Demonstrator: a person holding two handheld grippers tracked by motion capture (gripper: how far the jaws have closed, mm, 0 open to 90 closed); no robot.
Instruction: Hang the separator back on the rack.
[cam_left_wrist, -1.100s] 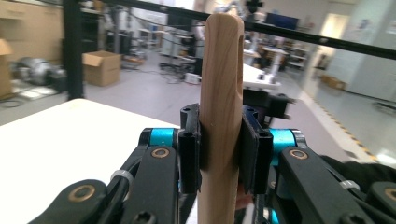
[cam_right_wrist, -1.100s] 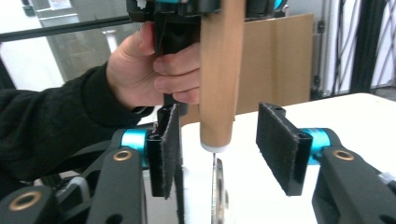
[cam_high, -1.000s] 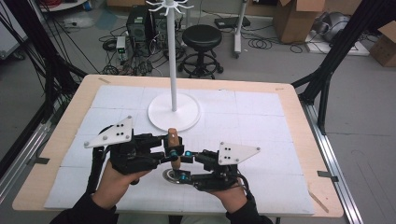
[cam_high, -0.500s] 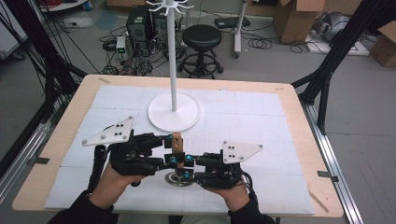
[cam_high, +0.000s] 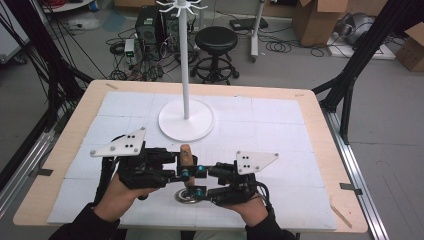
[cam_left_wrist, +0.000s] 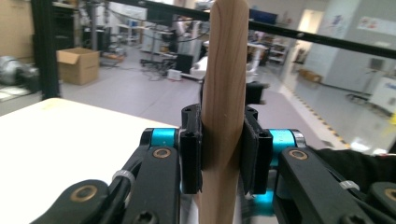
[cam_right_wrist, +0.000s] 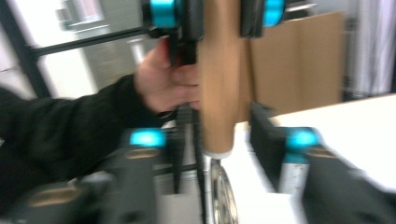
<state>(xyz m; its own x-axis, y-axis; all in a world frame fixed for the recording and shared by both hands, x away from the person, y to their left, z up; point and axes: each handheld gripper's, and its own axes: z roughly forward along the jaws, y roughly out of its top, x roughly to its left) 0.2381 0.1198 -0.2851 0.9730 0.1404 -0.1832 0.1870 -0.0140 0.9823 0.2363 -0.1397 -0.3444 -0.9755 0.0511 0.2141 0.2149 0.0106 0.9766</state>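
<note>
A wooden handle (cam_high: 186, 152) stands upright over the near middle of the table, with a round metal piece (cam_high: 185, 196) at its lower end. My left gripper (cam_high: 186, 164) is shut on the handle, and its pads press both sides of the wood (cam_left_wrist: 223, 84) in the left gripper view (cam_left_wrist: 222, 112). My right gripper (cam_high: 196, 182) faces it from the right, lower down. Its jaws have just been opening and now stand around the foot of the handle (cam_right_wrist: 217, 93) with a gap on one side (cam_right_wrist: 222, 116). The metal piece (cam_right_wrist: 219, 196) shows just below the wood.
A white stand with a round base (cam_high: 172, 125) and a tall pole (cam_high: 184, 60) rises behind the grippers at mid-table. White sheets cover the wooden table (cam_high: 320, 150). A stool (cam_high: 216, 40) and cardboard boxes (cam_high: 315, 20) are on the floor beyond.
Both hands have kept their places. The right gripper's jaws look a little wider apart around the handle than half a second ago.
</note>
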